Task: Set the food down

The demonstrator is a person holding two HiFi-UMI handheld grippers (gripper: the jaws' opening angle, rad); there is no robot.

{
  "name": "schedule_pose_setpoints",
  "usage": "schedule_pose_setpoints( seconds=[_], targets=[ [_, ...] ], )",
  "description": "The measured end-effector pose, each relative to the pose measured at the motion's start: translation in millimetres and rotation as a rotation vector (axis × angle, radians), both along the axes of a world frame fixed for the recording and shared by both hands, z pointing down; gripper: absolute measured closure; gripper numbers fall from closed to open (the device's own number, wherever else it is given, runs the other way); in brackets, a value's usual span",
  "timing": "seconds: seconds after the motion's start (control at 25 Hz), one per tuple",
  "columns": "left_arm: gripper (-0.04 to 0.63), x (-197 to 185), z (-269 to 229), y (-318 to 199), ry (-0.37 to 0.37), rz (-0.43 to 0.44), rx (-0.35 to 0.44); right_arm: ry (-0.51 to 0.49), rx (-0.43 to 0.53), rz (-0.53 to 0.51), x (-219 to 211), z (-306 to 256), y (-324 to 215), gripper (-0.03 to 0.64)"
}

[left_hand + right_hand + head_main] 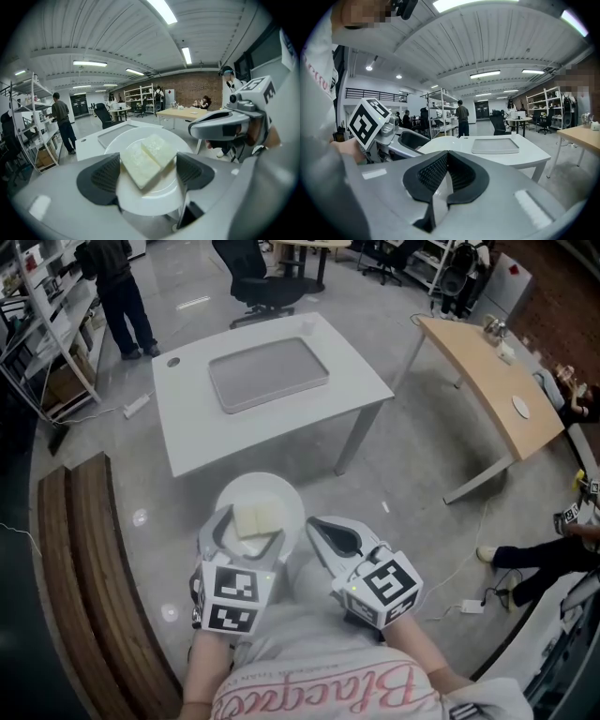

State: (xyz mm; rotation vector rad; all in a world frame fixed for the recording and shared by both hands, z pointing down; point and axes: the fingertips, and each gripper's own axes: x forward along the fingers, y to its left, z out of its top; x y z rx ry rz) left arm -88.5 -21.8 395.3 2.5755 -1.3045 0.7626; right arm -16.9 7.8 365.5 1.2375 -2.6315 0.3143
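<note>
Food (149, 159) on white plate (151, 202)

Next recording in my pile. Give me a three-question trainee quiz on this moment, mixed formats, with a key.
1. True or false: the right gripper has its jaws together with nothing between them.
2. The white plate is carried by: A) the left gripper; B) the right gripper; C) neither.
3. How many pale food slices lie on the plate?

Key: 1 true; 2 A; 3 two.
</note>
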Motion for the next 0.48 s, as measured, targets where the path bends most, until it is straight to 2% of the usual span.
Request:
schedule_pose_setpoints(
  seconds=[0.48],
  targets=[
    [0.219,11,6,-50,-0.012,-0.008,-0.011,-0.069,0.004,0.026,15,-2,-60,0.615]
  ],
)
